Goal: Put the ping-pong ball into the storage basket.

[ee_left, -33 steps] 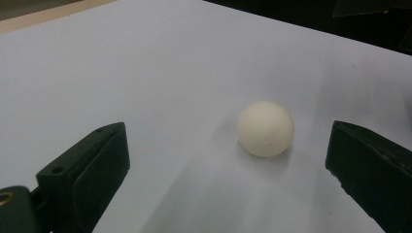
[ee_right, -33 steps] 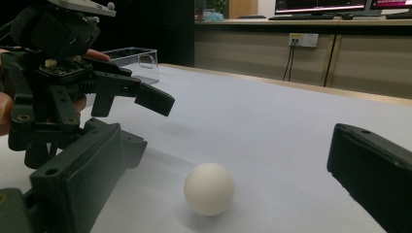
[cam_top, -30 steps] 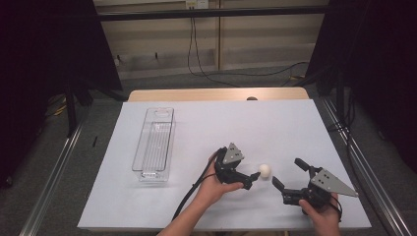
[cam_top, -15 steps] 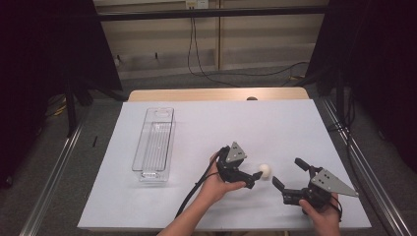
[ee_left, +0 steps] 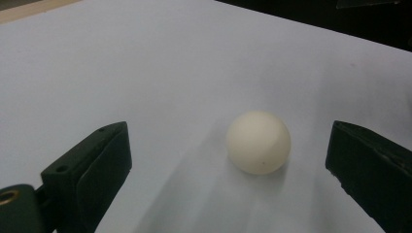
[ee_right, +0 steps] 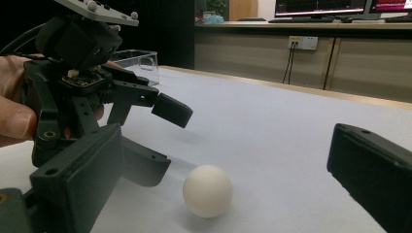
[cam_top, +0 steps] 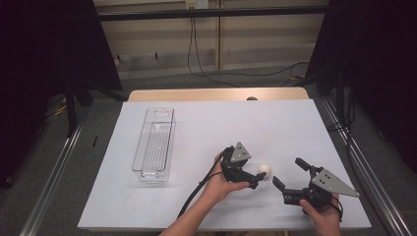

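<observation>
The white ball (cam_top: 264, 169) rests on the white table cover (cam_top: 206, 128), toward the near right part of the surface, between the two grippers and well apart from the clear plastic tray (cam_top: 154, 143) that lies empty at the left. The left gripper (cam_top: 256, 179) is lowered to the surface with its jaws spread wide on either side of the ball; in the left gripper view the ball (ee_left: 258, 141) lies between the two black jaws, nearer the right-hand one in that view, with open gaps on both sides and no contact. The left gripper holds nothing. The right gripper (cam_top: 290, 176) sits just to the right of the ball, its jaws likewise fully parted and empty; in the right gripper view the ball (ee_right: 208, 190) lies ahead on the cover with the left gripper (ee_right: 160, 138) reaching over it. The step in hand appears to be the approach and bracketing of the ball by the left gripper, before any grasp. The next move calls for closing the jaws evenly, with the ball centred between the pads, since a smooth round object is likely to roll or squirt out if one jaw touches first. Transfer to the tray would plausibly follow.
</observation>
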### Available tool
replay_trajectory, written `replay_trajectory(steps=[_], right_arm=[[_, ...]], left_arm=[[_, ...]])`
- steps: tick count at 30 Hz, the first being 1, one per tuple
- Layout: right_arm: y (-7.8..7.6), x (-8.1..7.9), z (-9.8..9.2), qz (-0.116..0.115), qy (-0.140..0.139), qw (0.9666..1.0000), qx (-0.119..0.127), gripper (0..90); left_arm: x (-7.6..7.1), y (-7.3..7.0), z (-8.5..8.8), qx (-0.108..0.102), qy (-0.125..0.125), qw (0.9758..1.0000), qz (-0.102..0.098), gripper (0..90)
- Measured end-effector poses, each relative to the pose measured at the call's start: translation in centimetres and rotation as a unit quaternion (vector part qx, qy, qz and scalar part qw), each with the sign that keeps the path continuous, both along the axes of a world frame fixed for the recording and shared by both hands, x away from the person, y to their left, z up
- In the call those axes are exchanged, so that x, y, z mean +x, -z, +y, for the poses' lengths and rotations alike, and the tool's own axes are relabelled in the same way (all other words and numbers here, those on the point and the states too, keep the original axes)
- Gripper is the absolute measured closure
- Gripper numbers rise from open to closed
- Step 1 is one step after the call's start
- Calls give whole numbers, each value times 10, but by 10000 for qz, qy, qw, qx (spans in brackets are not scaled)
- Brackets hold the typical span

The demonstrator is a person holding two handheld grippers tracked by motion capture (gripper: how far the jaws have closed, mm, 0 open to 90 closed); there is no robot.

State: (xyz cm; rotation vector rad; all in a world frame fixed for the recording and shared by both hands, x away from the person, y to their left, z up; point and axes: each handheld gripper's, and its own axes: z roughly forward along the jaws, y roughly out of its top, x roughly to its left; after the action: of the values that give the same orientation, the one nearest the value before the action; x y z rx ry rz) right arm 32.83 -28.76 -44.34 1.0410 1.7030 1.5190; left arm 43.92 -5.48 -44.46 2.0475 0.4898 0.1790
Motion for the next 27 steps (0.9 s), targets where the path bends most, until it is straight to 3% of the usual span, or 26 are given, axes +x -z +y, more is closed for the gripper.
replay_trajectory(steps=[12,20,27], right_arm=[[0,0,0,-4,6,10000,11,0],[0,0,1,6,-12,10000,-13,0],[0,0,0,14,-34,10000,-10,0]], left_arm=[[3,1,-5,-102,-50,9999,107,31],[4,2,-5,30,-10,10000,94,40],[5,3,-6,22,6,10000,48,48]])
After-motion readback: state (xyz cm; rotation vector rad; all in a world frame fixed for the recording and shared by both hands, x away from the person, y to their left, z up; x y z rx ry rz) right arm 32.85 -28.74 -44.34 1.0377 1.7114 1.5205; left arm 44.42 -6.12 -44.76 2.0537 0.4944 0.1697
